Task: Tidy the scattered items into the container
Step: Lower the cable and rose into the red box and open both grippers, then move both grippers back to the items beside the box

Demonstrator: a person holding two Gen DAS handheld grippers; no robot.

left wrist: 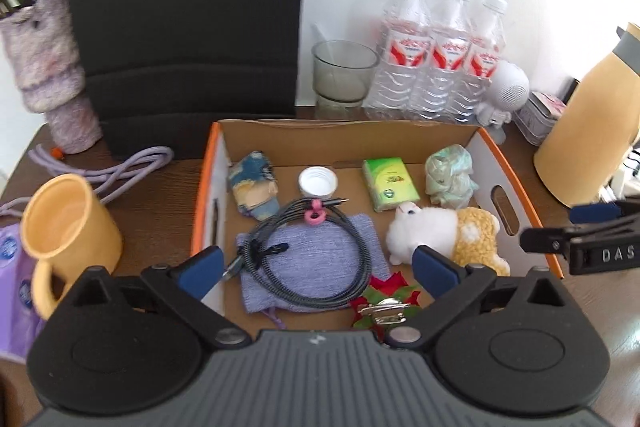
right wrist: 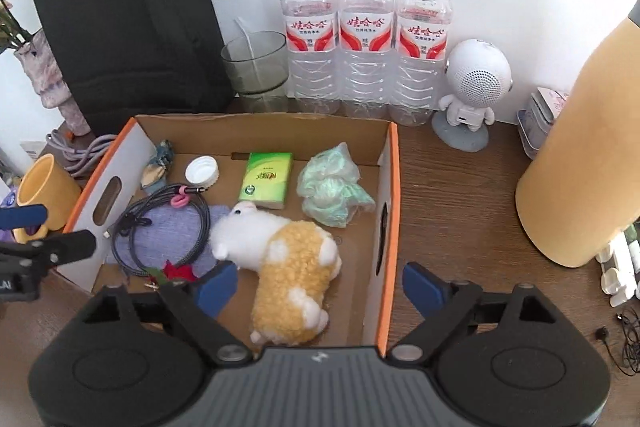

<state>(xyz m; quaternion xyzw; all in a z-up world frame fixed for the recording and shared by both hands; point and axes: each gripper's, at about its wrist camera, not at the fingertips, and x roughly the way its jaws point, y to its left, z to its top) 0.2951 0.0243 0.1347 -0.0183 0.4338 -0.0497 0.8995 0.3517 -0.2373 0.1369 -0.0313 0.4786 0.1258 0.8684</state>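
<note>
A dark brown wood-grain table (right wrist: 460, 187) stands against a plain white wall, with three clear plastic water bottles (right wrist: 364, 39), a grey glass tumbler (right wrist: 256, 67), a white round-headed robot-shaped speaker (right wrist: 476, 83) and a black paper bag (right wrist: 132, 27) lined up along the back. In the middle sits the open cardboard box with orange edges (right wrist: 394, 187), and the small clutter already lies inside it: a white and yellow plush animal (right wrist: 280, 259), a coiled grey braided cable (left wrist: 304, 259) resting on a folded lavender knit cloth (left wrist: 320, 255), a green tissue pack (right wrist: 264, 179), a white screw cap (left wrist: 318, 181), a crumpled pale green plastic bag (right wrist: 332, 191), a blue and cream fabric bundle (left wrist: 254, 187) and a red and green clip-on flower (left wrist: 384, 301).

The left gripper (left wrist: 320, 267) hangs above the cloth and cable with its blue pads spread wide and nothing between them. The right gripper (right wrist: 320, 287) stands likewise spread over the near right corner; the plush lies between and below its pads but is not pinched. Both read as just-released poses.

A yellow mug (left wrist: 68, 227) and a lavender cord (left wrist: 120, 167) lie outside the box on the left, a tall yellow flask (right wrist: 584, 147) on the right; whether these count as clutter I cannot tell.
</note>
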